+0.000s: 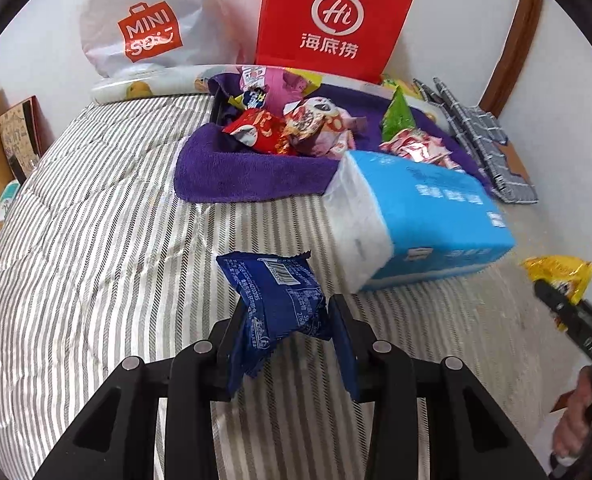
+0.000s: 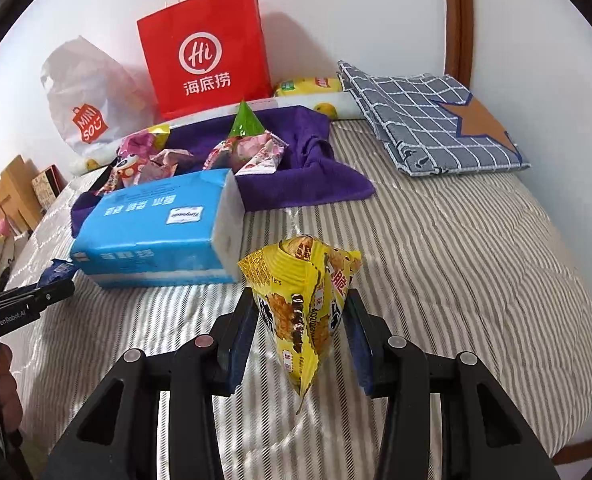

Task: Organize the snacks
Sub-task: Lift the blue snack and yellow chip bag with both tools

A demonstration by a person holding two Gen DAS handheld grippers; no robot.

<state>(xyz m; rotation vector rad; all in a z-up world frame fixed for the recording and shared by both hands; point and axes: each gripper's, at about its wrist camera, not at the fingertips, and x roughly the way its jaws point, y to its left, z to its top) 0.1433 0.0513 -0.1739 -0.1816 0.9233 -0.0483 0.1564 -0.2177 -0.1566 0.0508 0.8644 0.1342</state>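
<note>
Snacks are lying in a loose pile [image 1: 296,124] at the far side of the bed, on a purple towel [image 1: 231,176] that is covering a dark box or tray; only a black edge of this container is showing at the left of the pile, so its shape is hard to make out. The wrappers in the pile are crinkled foil and plastic in red, pink and green, and their print is too small to read. A green triangular packet [image 2: 243,122] is standing up behind them.

The left gripper [image 1: 287,320] is clamping a dark blue snack packet [image 1: 279,300] between its fingers, above the striped quilt [image 1: 95,240]; the packet is puffy, with a barcode on its upper side and zigzag sealed ends. The right gripper [image 2: 300,320] is pinching a yellow snack packet [image 2: 300,296], a cone-like bag with its point hanging down. In the left view this gripper is cut off at the right edge and only a part of the yellow bag is showing.

A blue and white pack of tissues [image 2: 155,232] is lying between the grippers and the towel, soft and block-shaped. Behind the pile a red paper bag [image 2: 205,56] is standing upright against the wall, and a white plastic bag [image 2: 83,104] is slumping beside it; what is inside both is hidden. A folded checked cloth [image 2: 428,116] is lying at the right.
</note>
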